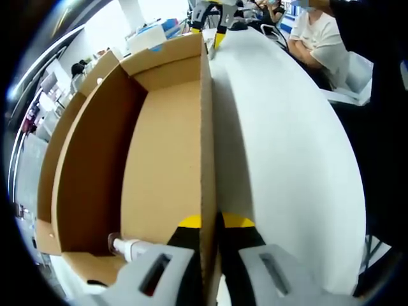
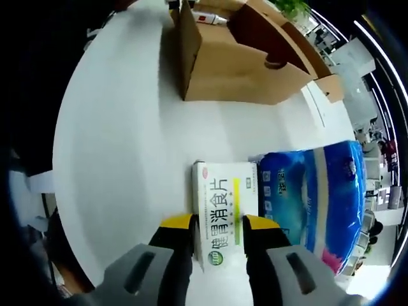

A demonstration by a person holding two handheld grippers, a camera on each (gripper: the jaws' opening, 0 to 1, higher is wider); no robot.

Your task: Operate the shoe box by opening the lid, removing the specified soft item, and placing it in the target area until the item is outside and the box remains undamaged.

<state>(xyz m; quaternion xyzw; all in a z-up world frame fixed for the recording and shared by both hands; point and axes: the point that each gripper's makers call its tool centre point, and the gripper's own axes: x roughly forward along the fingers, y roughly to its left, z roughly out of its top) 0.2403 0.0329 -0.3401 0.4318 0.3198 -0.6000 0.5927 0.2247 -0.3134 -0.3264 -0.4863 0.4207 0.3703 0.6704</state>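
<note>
Left gripper view is showing the left gripper (image 1: 208, 223) clamping the open brown cardboard shoe box's wall (image 1: 206, 127), while the right gripper (image 2: 217, 224) is gripping a white-and-green medicine carton (image 2: 224, 204) outside beside the blue soft tissue pack (image 2: 312, 191), apparently already removed

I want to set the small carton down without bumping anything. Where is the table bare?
The white table is bare to the left of the cardboard box and the medicine carton, and between those two. It is crowded on the right, where the blue tissue pack touches the carton. In the left gripper view, the table beside the box wall is bare too.
</note>
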